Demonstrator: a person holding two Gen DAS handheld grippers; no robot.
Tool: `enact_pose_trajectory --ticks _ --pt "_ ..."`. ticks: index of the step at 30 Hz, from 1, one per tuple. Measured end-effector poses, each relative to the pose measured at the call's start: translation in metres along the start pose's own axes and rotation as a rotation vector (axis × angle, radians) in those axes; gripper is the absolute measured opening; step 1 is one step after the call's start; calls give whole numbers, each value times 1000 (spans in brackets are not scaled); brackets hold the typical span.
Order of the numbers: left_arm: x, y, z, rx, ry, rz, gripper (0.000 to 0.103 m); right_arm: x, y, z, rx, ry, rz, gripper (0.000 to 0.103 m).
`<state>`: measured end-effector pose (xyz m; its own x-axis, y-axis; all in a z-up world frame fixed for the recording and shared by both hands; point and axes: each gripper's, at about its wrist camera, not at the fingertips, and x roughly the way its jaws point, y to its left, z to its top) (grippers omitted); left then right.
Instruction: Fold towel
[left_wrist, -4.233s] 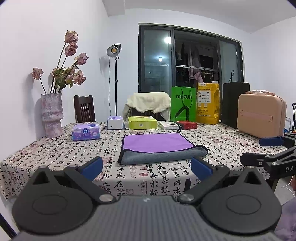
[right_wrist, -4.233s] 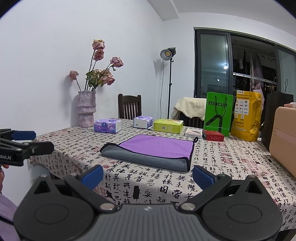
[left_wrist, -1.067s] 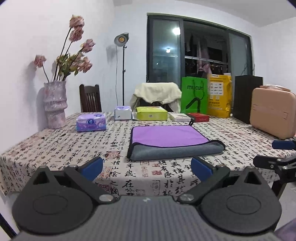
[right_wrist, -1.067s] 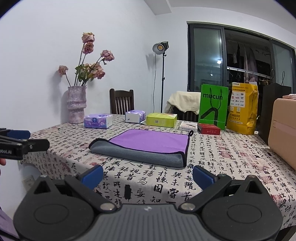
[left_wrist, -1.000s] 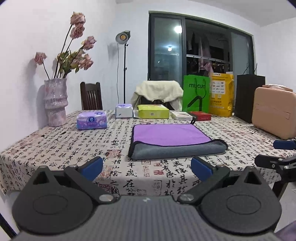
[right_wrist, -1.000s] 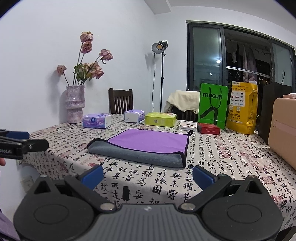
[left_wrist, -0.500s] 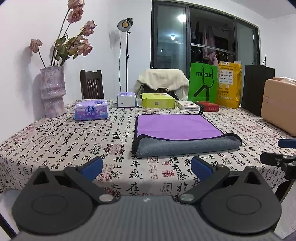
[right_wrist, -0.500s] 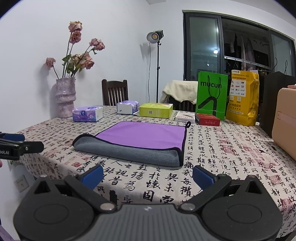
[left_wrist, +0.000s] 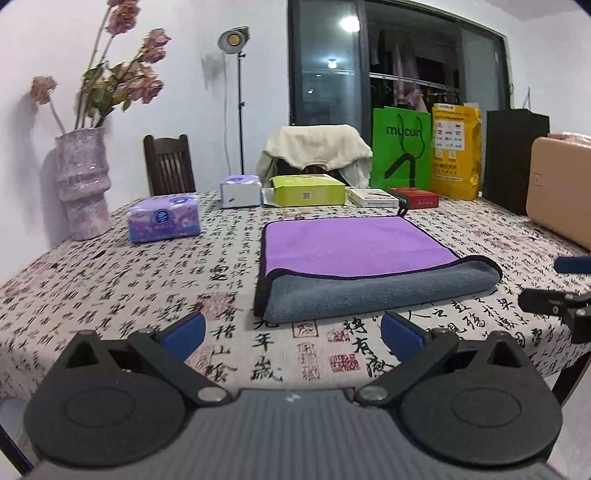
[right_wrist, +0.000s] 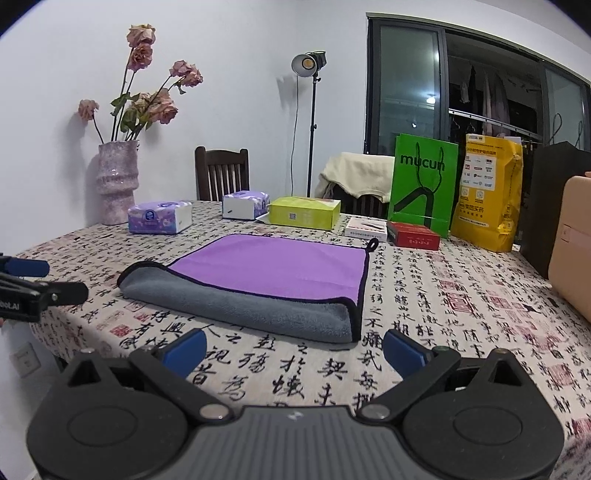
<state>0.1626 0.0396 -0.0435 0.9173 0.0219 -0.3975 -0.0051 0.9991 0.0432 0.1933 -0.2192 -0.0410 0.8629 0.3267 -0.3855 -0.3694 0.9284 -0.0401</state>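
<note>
Purple-and-grey towel (left_wrist: 365, 264), folded once, flat on printed tablecloth (left_wrist: 110, 280), grey fold at near edge; left gripper (left_wrist: 291, 330) and right gripper (right_wrist: 293, 349) just short of it, jaws wide apart, holding nothing.

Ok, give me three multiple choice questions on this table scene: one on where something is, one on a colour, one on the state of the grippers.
1. Where is the flower vase?
A. Far left of the table
B. On the towel
C. Beside the yellow bag

2. What colour is the towel's top face?
A. Green
B. Purple
C. Red

3. How do the left gripper and right gripper stand?
A. Both open, empty
B. Both shut on the towel
C. One holds a box

Answers: A, it stands by the wall at the left edge; B, purple above a grey fold; A, fingers spread with only tablecloth between.
</note>
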Motion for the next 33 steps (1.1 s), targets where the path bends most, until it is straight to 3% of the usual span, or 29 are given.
enact_pose_trajectory --ticks 12,20,24,29,32,33 --pt "51 9 14 38 -7 -40 103 47 -18 8 -18 12 19 98" --pt "83 20 17 -23 52 -47 103 77 -38 11 53 34 15 98" --pt "92 23 18 -19 42 -88 103 92 -44 16 53 47 32 94" --pt "104 23 21 -16 57 -72 103 105 -48 19 27 69 55 86" --pt "112 27 23 -27 78 -78 95 113 -50 20 26 89 71 79" --pt "115 27 23 -27 85 -80 88 115 -51 21 27 95 77 75"
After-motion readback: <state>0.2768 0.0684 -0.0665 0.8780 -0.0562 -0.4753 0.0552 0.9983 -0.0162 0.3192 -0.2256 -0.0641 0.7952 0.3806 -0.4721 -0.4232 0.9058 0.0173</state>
